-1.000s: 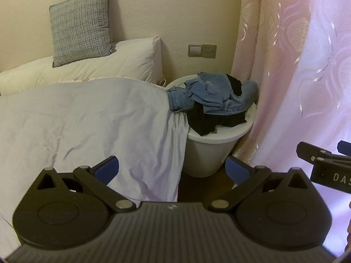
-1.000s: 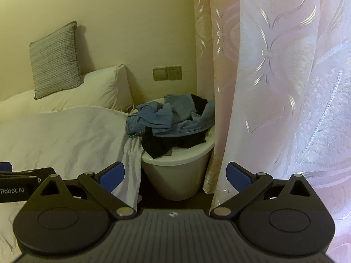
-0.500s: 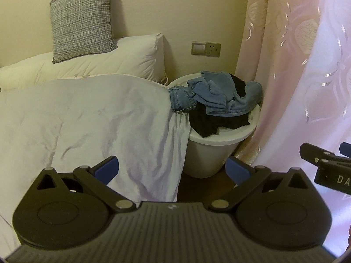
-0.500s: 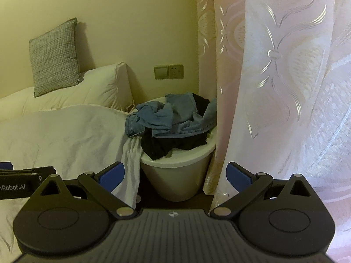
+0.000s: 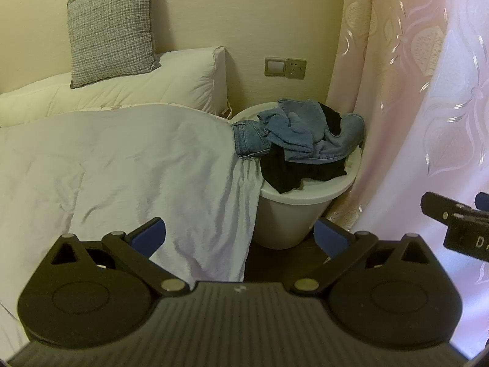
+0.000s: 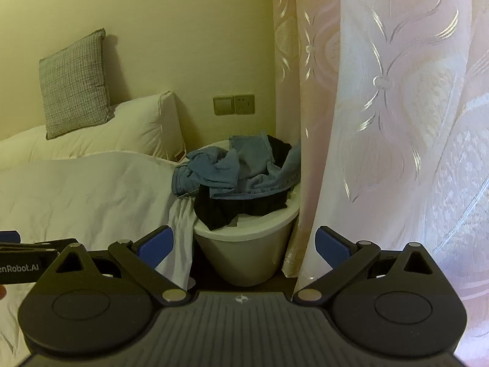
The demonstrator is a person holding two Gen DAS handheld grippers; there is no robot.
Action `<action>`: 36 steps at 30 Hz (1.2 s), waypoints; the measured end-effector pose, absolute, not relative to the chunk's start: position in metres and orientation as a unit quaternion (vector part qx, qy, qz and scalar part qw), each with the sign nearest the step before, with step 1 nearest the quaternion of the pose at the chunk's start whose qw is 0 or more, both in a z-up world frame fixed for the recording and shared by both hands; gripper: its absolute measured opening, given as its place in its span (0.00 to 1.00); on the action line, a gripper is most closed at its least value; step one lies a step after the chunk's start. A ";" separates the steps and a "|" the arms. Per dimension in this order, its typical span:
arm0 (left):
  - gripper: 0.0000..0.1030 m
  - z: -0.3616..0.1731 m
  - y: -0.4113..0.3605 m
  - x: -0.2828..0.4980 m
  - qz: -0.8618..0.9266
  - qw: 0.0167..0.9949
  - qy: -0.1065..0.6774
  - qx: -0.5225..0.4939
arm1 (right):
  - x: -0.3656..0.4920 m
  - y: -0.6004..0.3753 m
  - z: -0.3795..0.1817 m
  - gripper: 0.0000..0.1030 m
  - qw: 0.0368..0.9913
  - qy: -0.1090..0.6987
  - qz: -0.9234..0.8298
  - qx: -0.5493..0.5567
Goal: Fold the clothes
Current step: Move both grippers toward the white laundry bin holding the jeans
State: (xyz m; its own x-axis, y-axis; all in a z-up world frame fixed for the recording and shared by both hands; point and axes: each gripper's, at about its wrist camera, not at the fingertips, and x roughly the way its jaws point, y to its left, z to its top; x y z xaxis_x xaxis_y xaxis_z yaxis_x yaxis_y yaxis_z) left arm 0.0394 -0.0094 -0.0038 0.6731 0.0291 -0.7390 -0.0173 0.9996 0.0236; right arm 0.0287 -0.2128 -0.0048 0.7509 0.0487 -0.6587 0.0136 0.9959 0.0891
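Both grippers, left gripper (image 5: 240, 234) and right gripper (image 6: 244, 241), have their fingers wide apart and hold nothing. Ahead, crumpled clothes (image 5: 301, 136) sit heaped on the white tub (image 5: 293, 211) beside the bed (image 5: 122, 159). Picking one up looks next.

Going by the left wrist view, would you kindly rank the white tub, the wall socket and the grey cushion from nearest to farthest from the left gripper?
From the left gripper:
1. White tub, just ahead, slightly right, beside the bed.
2. Wall socket, on the wall behind the tub.
3. Grey cushion, far left, against the wall; only narrowly farther than the socket.
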 end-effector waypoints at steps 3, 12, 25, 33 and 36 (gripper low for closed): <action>0.99 -0.005 -0.009 0.040 0.012 0.914 0.405 0.005 | 0.033 -0.215 -0.004 0.99 0.935 0.351 0.013 0.043; 0.99 -0.015 -0.008 0.048 0.014 0.908 0.418 -0.001 | 0.046 -0.211 -0.012 0.99 0.932 0.360 0.034 0.037; 0.99 -0.051 -0.007 0.093 0.011 0.892 0.453 0.000 | 0.082 -0.209 -0.037 0.99 0.931 0.363 0.021 0.026; 0.99 -0.083 0.001 0.171 -0.032 0.875 0.482 -0.005 | 0.140 -0.203 -0.071 0.99 0.921 0.389 0.019 0.015; 0.99 -0.097 0.008 0.211 -0.045 0.867 0.496 -0.013 | 0.175 -0.199 -0.087 0.99 0.908 0.417 0.028 0.030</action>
State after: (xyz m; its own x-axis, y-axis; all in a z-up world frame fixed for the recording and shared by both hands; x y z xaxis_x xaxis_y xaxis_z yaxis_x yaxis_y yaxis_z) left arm 0.2113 0.0077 -0.0970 0.5043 -0.0898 -0.8589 0.0646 0.9957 -0.0662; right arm 0.1753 -0.1990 -0.0868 0.6504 0.0763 -0.7558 -0.0257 0.9966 0.0784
